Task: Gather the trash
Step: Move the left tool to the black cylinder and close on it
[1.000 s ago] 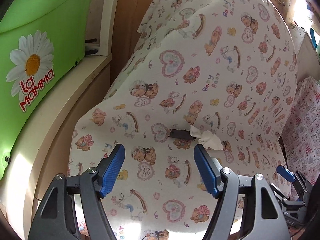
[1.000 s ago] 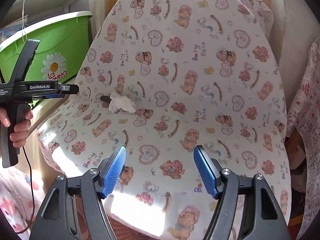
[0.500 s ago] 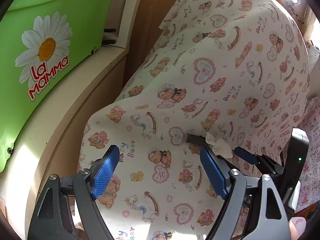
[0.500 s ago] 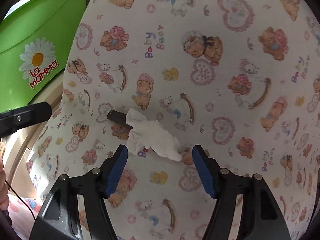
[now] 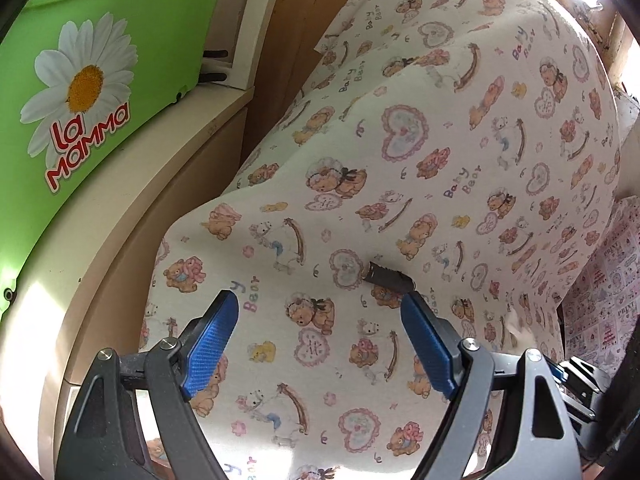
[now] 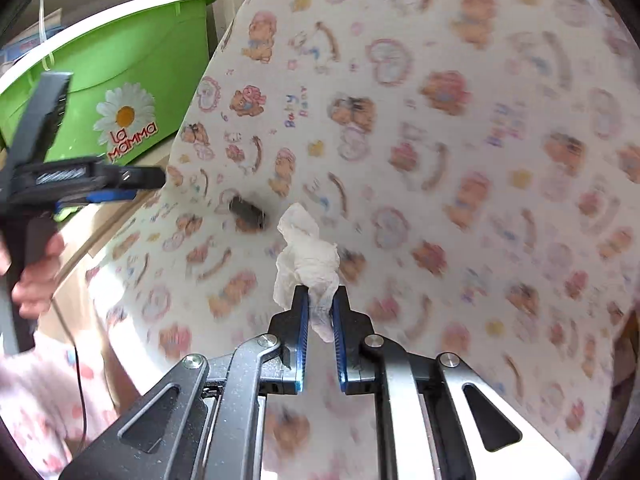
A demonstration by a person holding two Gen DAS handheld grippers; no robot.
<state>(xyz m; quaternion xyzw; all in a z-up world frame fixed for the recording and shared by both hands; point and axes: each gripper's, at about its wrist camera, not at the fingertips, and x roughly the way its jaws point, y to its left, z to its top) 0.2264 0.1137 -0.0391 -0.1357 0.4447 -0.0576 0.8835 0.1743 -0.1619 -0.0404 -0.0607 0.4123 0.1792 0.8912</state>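
Observation:
My right gripper (image 6: 320,304) is shut on a crumpled white tissue (image 6: 306,252) and holds it just off the bear-print cloth (image 6: 440,160). A small dark cylinder (image 6: 248,213) lies on the cloth just left of the tissue; it also shows in the left wrist view (image 5: 390,278), by my left gripper's right fingertip. My left gripper (image 5: 320,312) is open and empty over the cloth (image 5: 440,160). The left gripper also shows at the left of the right wrist view (image 6: 92,184). The tissue is out of the left wrist view.
A green tub with a daisy "La Mamma" label (image 5: 80,92) stands on a cream shelf (image 5: 132,184) left of the cloth; it also shows in the right wrist view (image 6: 120,80). Another printed fabric (image 5: 600,304) hangs at the right.
My right gripper has closed on the tissue and lifted it off the cloth, away from the dark cylinder. My left gripper has stayed open and shifted slightly.

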